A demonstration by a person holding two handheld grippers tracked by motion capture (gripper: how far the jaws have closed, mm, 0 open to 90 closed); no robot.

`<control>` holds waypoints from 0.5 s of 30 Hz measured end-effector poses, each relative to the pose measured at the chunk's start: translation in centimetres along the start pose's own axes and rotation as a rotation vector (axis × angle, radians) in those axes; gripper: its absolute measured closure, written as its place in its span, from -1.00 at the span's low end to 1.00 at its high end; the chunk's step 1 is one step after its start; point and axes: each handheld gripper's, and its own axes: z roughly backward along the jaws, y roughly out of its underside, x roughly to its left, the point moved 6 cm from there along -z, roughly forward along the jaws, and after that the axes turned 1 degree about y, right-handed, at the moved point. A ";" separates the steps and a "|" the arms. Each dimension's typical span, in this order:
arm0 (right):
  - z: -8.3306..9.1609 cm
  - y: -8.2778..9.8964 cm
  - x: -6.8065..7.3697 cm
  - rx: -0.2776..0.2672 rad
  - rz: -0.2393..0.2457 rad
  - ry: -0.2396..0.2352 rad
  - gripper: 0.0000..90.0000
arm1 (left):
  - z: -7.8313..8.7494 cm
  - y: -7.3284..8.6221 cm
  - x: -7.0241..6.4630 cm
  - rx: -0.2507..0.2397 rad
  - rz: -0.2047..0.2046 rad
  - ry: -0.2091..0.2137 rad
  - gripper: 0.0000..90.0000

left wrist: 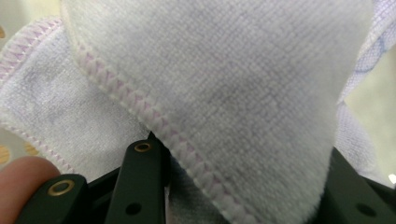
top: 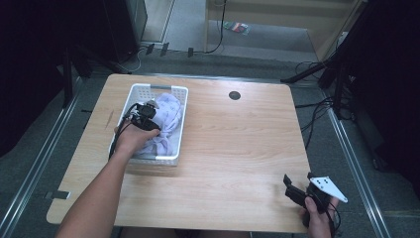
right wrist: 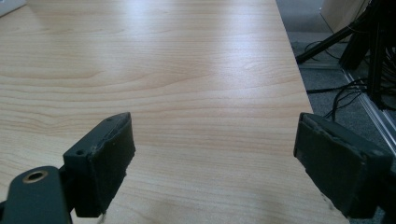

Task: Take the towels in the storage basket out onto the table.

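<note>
**Left tongs buried in a towel in the basket, right tongs spread over bare table**

The left tongs [top: 145, 115] reach down into the white plastic basket [top: 174, 130] on the left part of the table [top: 237, 139], gripped by the person's left hand [top: 132, 137]. In the left gripper view the black jaws rise at either side of a thick fold of pale lilac towel [left wrist: 224, 93], whose stitched pink hem runs slantwise between them. The cloth covers the jaw tips, so I cannot tell whether they are clamped on it or merely pushed into it. A fingertip shows at the lower left corner of that view. From above, the towel [top: 167, 119] lies bunched inside the basket, taking up most of its right side and near end, with the tongs lying against its left side.

The right tongs [top: 297, 191] are held in the right hand [top: 318, 218] near the table's front right corner, with the grey three-cornered plate [top: 327, 187] on top. Their jaws stand wide apart, and the right gripper view shows the padded faces with bare wood grain between them and nothing held.

Beyond the basket, a small dark round grommet [top: 235, 95] sits in the table near its far edge. Cables [top: 317, 106] trail over the grey floor to the right of the table, beside dark stand legs.
</note>
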 end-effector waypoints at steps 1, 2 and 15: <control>0.0 0.0 0.0 -0.001 0.003 -0.001 -0.72 | 0.1 0.0 0.0 0.000 0.003 0.002 0.32; 0.0 0.0 0.0 -0.001 0.003 -0.001 -0.72 | 0.3 0.0 0.1 -0.007 0.002 0.004 0.33; 0.0 0.0 0.1 0.002 0.008 0.002 -0.72 | 4.1 -0.5 0.8 -0.105 0.027 0.040 0.32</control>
